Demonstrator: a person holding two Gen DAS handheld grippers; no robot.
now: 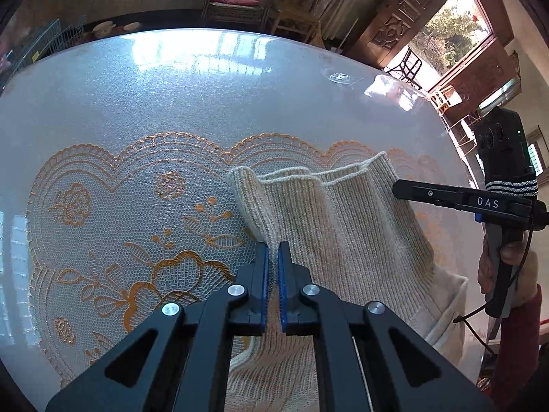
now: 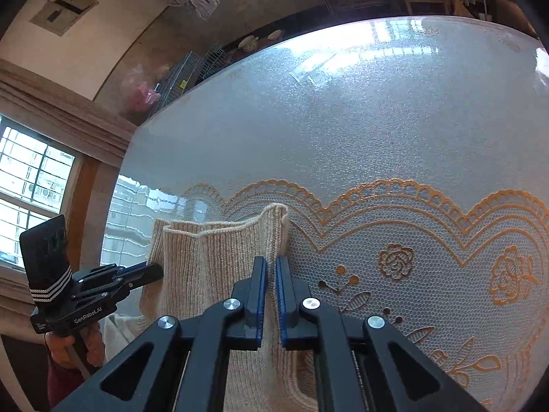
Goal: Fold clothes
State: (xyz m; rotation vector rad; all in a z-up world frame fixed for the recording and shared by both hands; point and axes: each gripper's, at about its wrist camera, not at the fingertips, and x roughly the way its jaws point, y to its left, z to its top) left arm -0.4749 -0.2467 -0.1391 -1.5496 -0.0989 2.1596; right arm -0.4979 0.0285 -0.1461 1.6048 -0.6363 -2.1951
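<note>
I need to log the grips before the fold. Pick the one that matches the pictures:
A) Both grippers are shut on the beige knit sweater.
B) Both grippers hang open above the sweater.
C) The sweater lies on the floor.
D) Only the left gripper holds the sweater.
A: the left gripper and right gripper each pinch a fold of the sweater between closed fingers.

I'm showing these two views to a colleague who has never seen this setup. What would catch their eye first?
Most likely the cream knit sweater, lying on the glossy table with its ribbed hem bunched up. Each gripper is clamped on a fold of it: the left gripper on one side edge, the right gripper on the opposite one. Under the knit, the orange lace pattern on the table cover stands out.
</note>
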